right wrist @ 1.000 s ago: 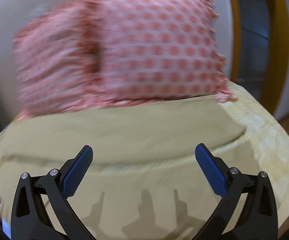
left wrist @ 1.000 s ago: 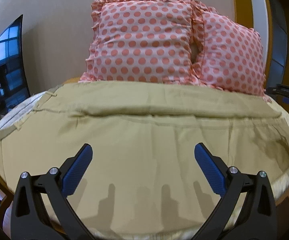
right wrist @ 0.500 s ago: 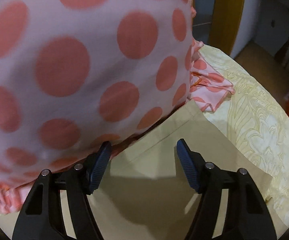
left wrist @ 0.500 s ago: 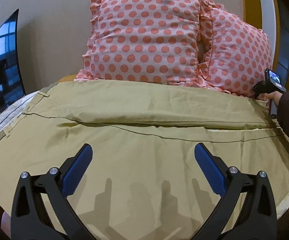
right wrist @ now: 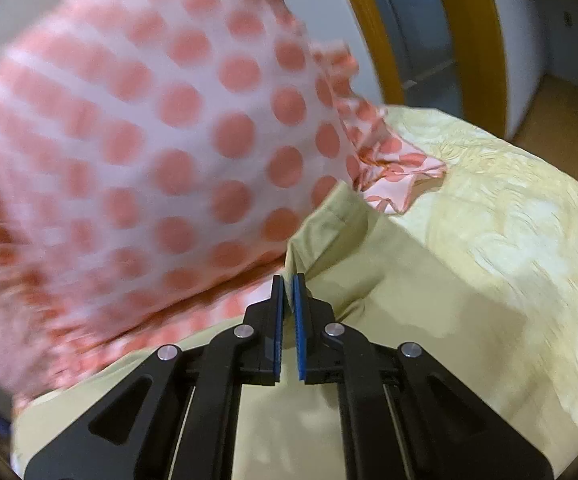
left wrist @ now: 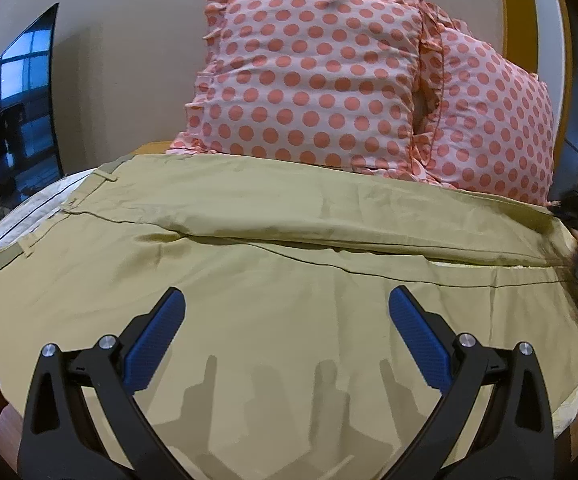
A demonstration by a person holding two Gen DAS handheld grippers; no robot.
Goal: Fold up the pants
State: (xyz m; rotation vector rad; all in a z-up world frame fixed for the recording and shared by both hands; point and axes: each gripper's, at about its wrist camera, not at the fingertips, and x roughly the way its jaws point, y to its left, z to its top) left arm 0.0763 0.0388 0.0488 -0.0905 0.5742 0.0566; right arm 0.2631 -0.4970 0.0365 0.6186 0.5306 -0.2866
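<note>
Below the pillows [left wrist: 309, 92], khaki pants [left wrist: 289, 320] lie spread across the bed [right wrist: 509, 208]. Left tongs [left wrist: 287, 316] hover released above them; right tongs [right wrist: 287, 292] pinch the pants' edge beside a pillow.

Khaki pants [left wrist: 289, 320] spread flat across the bed, waistband at left, one hem corner [right wrist: 301, 252] lifted beside polka-dot pillows.

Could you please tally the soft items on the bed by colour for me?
Pink polka-dot pillows: 2, the front pillow and the rear pillow
Khaki pants: 1
Pale yellow bedspread: 1
Total: 4
</note>
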